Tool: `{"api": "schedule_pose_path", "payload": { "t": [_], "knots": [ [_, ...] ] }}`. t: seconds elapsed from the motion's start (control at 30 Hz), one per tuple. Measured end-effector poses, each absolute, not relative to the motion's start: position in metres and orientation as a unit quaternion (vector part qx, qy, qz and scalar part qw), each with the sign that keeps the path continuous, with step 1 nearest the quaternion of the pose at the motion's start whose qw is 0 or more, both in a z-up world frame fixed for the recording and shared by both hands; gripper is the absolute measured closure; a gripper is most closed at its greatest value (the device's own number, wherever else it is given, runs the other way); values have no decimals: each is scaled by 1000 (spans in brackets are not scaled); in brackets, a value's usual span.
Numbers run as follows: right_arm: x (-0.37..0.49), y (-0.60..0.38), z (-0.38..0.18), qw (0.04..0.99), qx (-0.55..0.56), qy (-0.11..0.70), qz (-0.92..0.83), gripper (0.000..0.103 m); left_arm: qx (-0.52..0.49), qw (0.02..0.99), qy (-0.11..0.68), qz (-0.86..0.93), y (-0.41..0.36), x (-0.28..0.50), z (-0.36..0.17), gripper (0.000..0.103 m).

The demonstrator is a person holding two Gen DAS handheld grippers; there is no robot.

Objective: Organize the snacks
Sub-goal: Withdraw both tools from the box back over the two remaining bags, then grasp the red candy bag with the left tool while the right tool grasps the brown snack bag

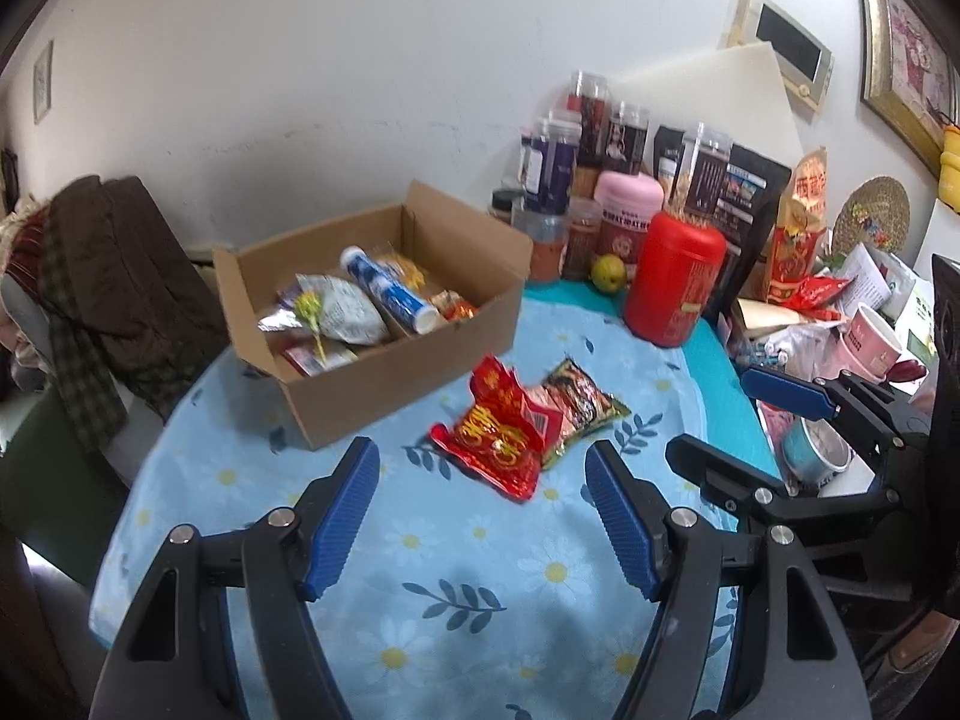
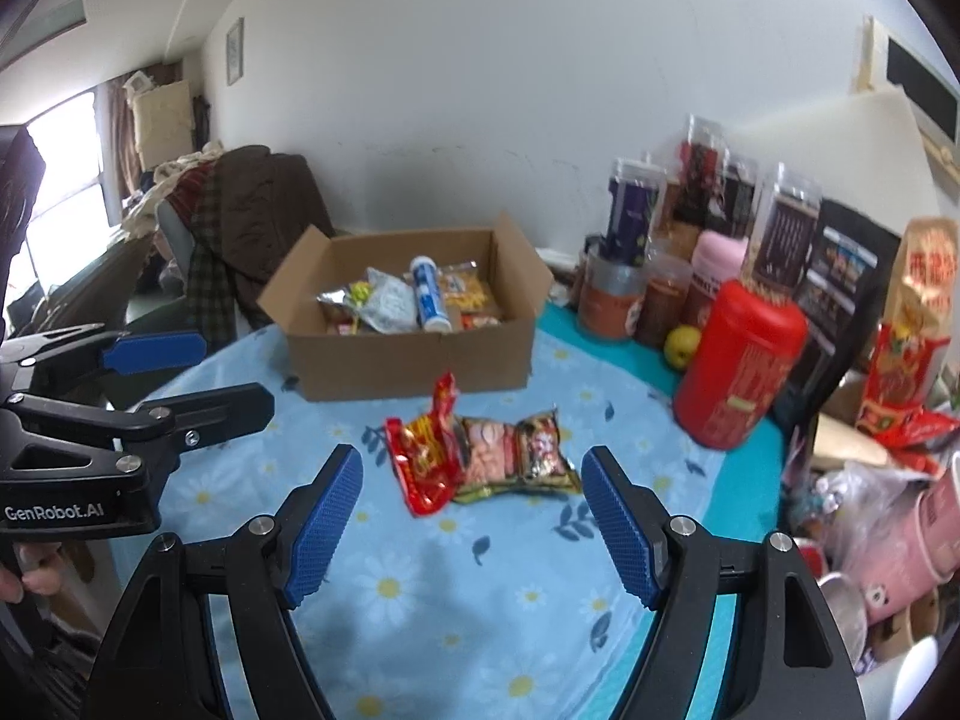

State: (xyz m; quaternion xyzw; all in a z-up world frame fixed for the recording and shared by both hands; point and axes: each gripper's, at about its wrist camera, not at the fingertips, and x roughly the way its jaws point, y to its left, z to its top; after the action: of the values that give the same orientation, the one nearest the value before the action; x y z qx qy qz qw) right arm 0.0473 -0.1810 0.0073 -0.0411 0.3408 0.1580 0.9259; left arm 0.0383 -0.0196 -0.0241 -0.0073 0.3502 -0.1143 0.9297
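- The left hand-held gripper [image 1: 483,480] hangs over the desk [image 1: 456,588], which wears a light blue cloth with daisies; its blue pads stand apart with nothing between them.
- The right hand-held gripper [image 2: 471,489] is likewise apart and empty, low over the same cloth.
- A red snack packet [image 1: 501,432] lies on the cloth just beyond the left pads, a little right of their middle, not touching either pad.
- A dark snack packet [image 1: 579,405] lies against the red one's right side, partly under it.
- In the right wrist view both packets sit just past the gap between the pads, the red one [image 2: 429,450] to the left and the dark one [image 2: 516,450] to the right.
- Farther off stands an open cardboard box [image 1: 414,372], already holding a silver bag [image 1: 342,312], a blue-and-white tube [image 1: 390,291] and other small packets.
- A red canister [image 1: 675,279] stands far right of the packets, in front of a crowd of jars and bags along the wall.
- In the left wrist view the right hand-held gripper shows at the right edge, beside the packets.
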Motion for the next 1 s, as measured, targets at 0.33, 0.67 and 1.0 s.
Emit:
{"api": "schedule_pose_path", "payload": {
  "t": [0.33,0.67,1.0],
  "knots": [
    [84,-192,-35,908,-29,388,154,27,-19,903,403,-148,-29,84,-70,32],
    [136,-198,-62,895,-33,422,142,27,-23,882,435,-179,-39,132,-101,32],
    [181,-204,-94,870,-14,462,173,27,-9,862,465,-203,-52,173,-126,32]
  ]
}}
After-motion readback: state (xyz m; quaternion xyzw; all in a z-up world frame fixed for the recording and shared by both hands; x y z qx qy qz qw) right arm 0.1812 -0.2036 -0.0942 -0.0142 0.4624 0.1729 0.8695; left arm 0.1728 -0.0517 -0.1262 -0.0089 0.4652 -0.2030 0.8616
